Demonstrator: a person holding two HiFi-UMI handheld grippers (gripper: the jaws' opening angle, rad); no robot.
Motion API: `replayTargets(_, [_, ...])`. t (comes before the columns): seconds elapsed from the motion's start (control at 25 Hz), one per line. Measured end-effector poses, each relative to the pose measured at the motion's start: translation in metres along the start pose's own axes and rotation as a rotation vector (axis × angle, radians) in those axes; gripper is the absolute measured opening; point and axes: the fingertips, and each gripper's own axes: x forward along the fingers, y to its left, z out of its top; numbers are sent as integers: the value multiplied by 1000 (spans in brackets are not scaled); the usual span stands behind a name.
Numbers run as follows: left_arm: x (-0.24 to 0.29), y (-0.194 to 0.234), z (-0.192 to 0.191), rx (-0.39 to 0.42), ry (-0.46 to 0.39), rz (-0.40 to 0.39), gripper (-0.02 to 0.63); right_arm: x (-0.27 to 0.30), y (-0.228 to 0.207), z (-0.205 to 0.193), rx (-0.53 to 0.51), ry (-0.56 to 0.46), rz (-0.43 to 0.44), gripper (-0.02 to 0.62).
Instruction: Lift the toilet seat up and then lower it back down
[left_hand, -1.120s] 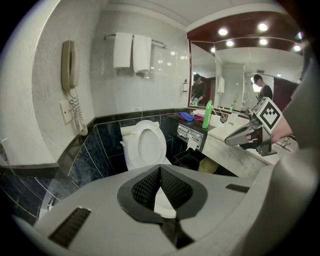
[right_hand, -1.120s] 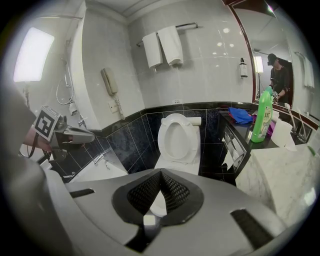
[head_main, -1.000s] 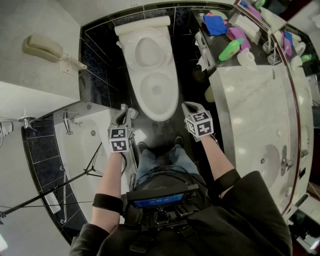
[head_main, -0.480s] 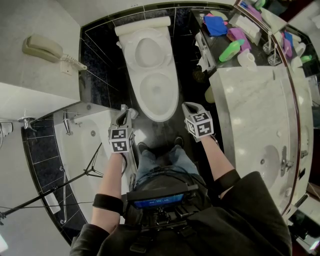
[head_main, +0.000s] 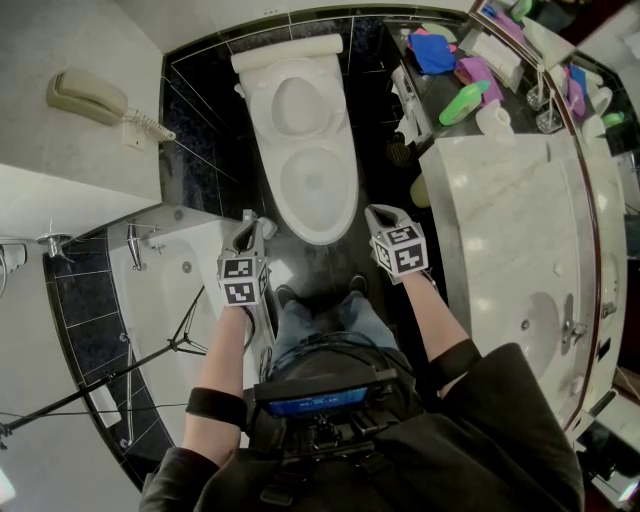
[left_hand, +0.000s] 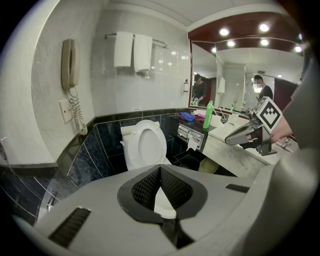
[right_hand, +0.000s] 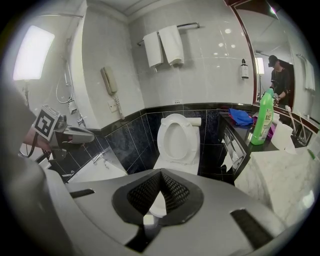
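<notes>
Two grippers hang just near of the toilet (head_main: 316, 231), clear of it. The left gripper (head_main: 247, 216) has its jaws together on nothing. Farther off, the seat (head_main: 257, 97) stands raised against the tank, and the right gripper (head_main: 376, 211) is likewise closed and empty.

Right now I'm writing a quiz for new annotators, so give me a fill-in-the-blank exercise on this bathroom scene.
1. The toilet seat is ___, not down.
2. In the head view, the phone hangs on the wall to the ___ of the toilet.
3. The bottle right of the toilet is ___ in colour.
4. The left hand-held gripper and the right hand-held gripper each hold ___.

Missing words: up; left; green; nothing.
</notes>
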Motion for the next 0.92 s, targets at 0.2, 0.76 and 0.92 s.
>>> replayTargets(0.2, [0, 0, 1, -5, -2, 0, 8, 0, 3, 2, 4, 3, 9, 3])
replayTargets(0.76, [-1, 2, 3, -5, -6, 1, 8, 0, 2, 3, -4, 4, 10, 3])
replayTargets(0.92, [-2, 1, 3, -1, -4, 1, 8, 0, -1, 1, -11, 4, -1, 3])
